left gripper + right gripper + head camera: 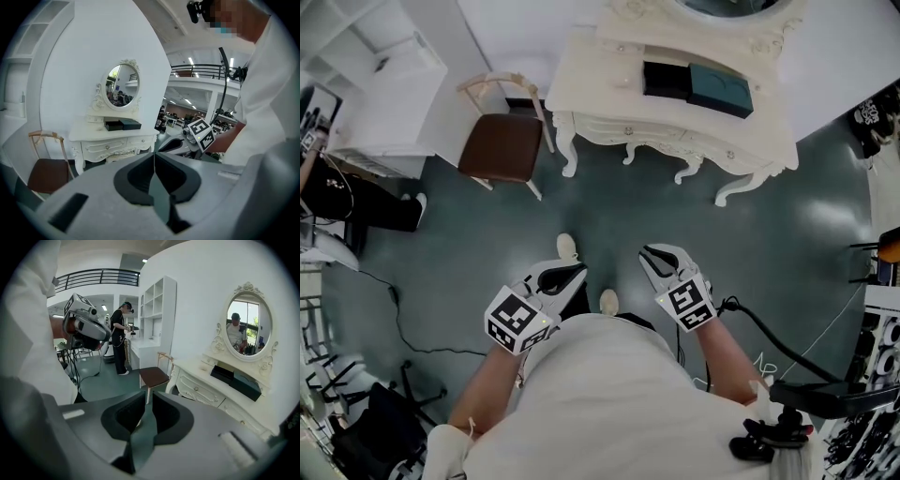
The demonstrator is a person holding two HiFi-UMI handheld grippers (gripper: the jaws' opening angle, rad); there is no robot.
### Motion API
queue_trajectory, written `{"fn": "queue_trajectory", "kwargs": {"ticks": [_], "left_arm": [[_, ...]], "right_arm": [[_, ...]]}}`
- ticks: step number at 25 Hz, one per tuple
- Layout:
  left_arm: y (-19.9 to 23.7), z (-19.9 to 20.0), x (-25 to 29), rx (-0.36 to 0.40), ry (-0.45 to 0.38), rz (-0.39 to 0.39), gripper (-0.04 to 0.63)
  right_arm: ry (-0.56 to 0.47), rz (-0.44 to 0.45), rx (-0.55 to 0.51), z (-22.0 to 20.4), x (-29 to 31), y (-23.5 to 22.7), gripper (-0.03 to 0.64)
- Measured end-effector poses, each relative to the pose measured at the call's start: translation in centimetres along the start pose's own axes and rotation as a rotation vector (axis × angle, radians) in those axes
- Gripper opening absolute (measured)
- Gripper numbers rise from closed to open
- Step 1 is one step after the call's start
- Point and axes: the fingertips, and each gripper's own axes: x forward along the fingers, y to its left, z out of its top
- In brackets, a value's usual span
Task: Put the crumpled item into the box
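Head view. The person stands on the dark green floor, a gripper in each hand held out at waist level, well apart from the furniture. The left claw and right claw both point towards a white counter against the wall. On the counter top lies a black box with a teal box just beside it on its right. A chair with a brown seat stands to the left of the counter. A second person in dark clothing is at the left edge. The crumpled item cannot be made out here.

Left gripper view. The left claw is pressed together, its two jaws meeting along a thin line with nothing between them. Beyond it stand the counter, the black box and teal box on top, and an oval mirror above them. The chair is at lower left.

Right gripper view. The right claw is narrowly spread; a slim gap shows between the jaws and they pinch nothing. The chair stands straight ahead, the counter to its right with the black box beneath the mirror. The second person stands by a white shelf unit. The crumpled item is not discernible in this view either.
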Motion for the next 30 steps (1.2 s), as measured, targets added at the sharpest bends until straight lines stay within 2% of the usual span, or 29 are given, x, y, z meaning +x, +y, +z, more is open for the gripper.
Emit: {"fn": "queue_trajectory", "kwargs": {"ticks": [4,9,15,20,25,30], "left_arm": [[5.5,2.1,1.4,0.005,-0.006,-0.036,0.01],[12.5,6.1,2.3,0.036,0.004,-0.097,-0.002],[19.6,9.3,1.2,0.06,-0.002,-0.128,-0.003],[24.2,9.7,0.9,0.022,0.006,-0.111,-0.003],[27.2,11.5,1.6,-0.003,-0.013,-0.082,-0.003],[29.8,14.5,3.6,-0.028,-0.043,-0.026,-0.002]], "right_arm": [[0.016,-0.031,-0.013,2.5,3.6,-3.6,0.057],[0.029,-0.085,-0.056,7.6,8.6,-8.6,0.071],[0.077,-0.164,-0.124,11.2,14.8,-14.2,0.081],[0.125,-0.202,-0.152,12.8,18.7,-19.3,0.091],[0.178,-0.226,-0.27,14.7,22.0,-25.5,0.114],[0.238,-0.205,-0.367,15.3,26.0,-32.0,0.127]]}}
